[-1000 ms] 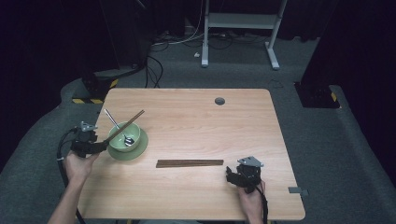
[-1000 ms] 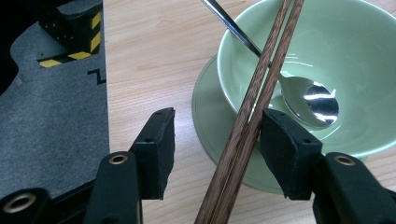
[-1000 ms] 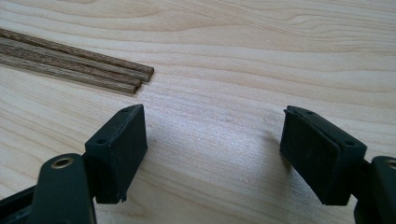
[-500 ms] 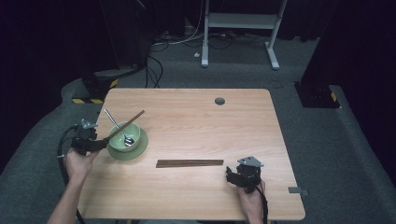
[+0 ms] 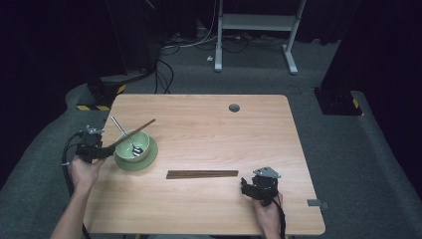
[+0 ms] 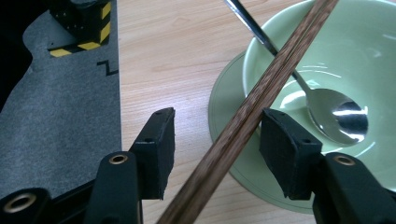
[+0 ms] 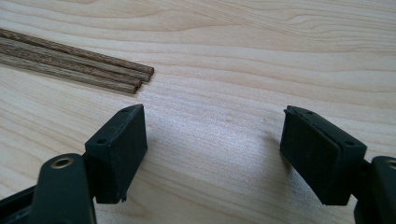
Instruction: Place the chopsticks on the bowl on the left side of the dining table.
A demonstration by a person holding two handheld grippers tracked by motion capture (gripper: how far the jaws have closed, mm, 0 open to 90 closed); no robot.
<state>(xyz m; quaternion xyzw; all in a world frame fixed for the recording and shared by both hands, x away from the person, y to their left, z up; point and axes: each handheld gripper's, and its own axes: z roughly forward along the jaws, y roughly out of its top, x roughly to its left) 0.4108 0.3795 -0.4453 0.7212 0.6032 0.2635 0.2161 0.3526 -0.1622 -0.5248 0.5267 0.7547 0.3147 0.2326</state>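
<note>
Nearest the person, the right gripper is sitting on the table with its jaws spread and nothing between them. It's parked just right of the loose chopsticks lying flat near the middle, their ends just off its left jaw in the right gripper view.

Over at the left edge, the left gripper is hovering beside the bowl. Its jaws are standing apart, with a pair of chopsticks running up between them and across the bowl rim. Those sticks are sitting close against the right pad, well clear of the left one, so released, not pinched.

My guess: it's the placing step, sticks being laid across the bowl. The next move is probably backing the left gripper straight out without dragging them off the rim.

Also a spoon is lying in the bowl, handle poking out right under the sticks, so a nudge could shift both. A plate is under the bowl. Farther off, there's a cable hole near the far edge.
</note>
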